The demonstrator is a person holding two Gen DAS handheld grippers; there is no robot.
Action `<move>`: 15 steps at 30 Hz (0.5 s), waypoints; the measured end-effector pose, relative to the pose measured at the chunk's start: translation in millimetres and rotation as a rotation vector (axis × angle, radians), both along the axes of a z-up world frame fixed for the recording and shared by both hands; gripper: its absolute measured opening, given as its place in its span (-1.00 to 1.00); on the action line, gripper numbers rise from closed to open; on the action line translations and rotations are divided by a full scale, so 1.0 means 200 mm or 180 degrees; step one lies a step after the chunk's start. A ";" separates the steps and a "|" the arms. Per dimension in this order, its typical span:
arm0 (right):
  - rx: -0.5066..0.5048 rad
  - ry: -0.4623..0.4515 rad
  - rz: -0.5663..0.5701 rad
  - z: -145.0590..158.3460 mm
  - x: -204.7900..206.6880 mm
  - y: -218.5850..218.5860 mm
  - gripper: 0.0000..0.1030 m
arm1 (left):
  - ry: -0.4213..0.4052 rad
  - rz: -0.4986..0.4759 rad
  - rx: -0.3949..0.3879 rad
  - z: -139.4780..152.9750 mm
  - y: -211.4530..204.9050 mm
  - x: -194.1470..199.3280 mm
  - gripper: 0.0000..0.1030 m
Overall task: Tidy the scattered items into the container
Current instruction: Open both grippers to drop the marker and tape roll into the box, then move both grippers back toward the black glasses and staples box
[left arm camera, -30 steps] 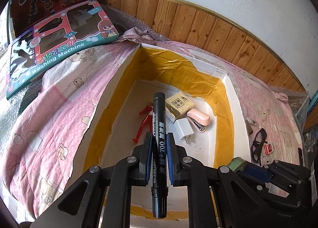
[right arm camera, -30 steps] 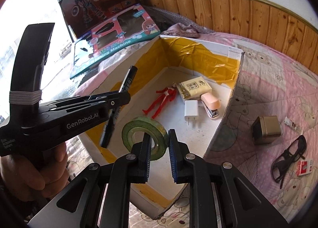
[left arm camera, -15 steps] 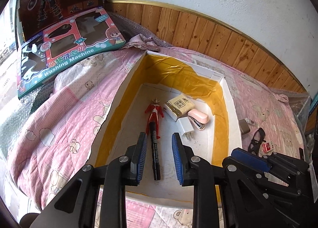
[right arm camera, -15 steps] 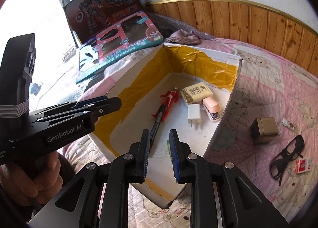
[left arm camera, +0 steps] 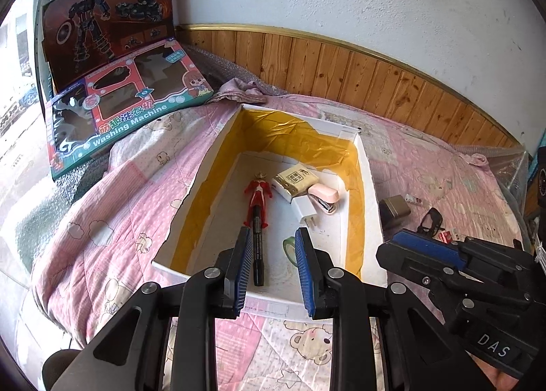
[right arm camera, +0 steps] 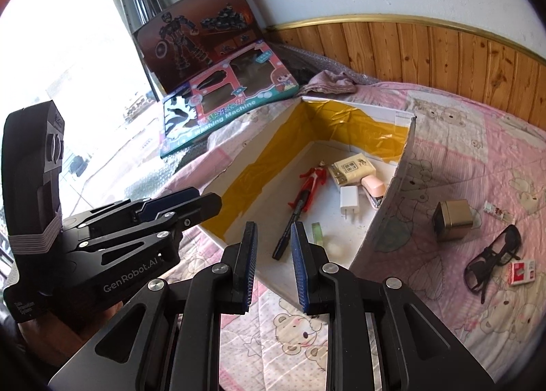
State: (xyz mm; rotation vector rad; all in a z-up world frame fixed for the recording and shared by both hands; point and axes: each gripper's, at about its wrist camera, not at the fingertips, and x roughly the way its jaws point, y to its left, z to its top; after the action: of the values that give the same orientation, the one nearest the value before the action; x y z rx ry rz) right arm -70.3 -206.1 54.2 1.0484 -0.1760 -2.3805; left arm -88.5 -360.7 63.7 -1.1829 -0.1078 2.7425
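A second earlier your left tool (left arm camera: 271,266) was clamped on the black marker (left arm camera: 257,247) and your right tool (right arm camera: 271,263) on the green tape roll (right arm camera: 317,232); by now both had let go, fingers apart and empty, drawn back above the near edge of the box (left arm camera: 370,186). The marker lay on the box floor at lower centre of the left view, its far end touching the red figure (left arm camera: 258,193). The tape roll stood on edge just right of the marker, while the glasses (right arm camera: 493,259) lay outside on the bed.
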 end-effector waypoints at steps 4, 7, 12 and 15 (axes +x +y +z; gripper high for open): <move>-0.0115 0.0032 0.0015 0.06 0.07 0.05 -0.55 | 0.0058 -0.0033 0.0065 0.06 0.04 0.08 -0.47; -0.0155 0.0059 -0.0008 0.08 0.12 0.10 -0.55 | 0.0082 -0.0088 0.0108 0.08 0.09 0.13 -0.47; -0.0259 0.0045 -0.0113 0.10 0.19 0.26 -0.55 | 0.0063 -0.0202 0.0158 0.09 0.19 0.19 -0.47; -0.0348 0.0014 -0.0198 0.10 0.21 0.37 -0.55 | 0.0044 -0.0296 0.0166 0.09 0.28 0.21 -0.47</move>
State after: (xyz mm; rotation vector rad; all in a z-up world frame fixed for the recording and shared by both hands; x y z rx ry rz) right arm -28.7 -131.3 74.0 0.9999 -0.3378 -2.3988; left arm -45.8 -305.3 81.1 -1.1260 -0.1189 2.6503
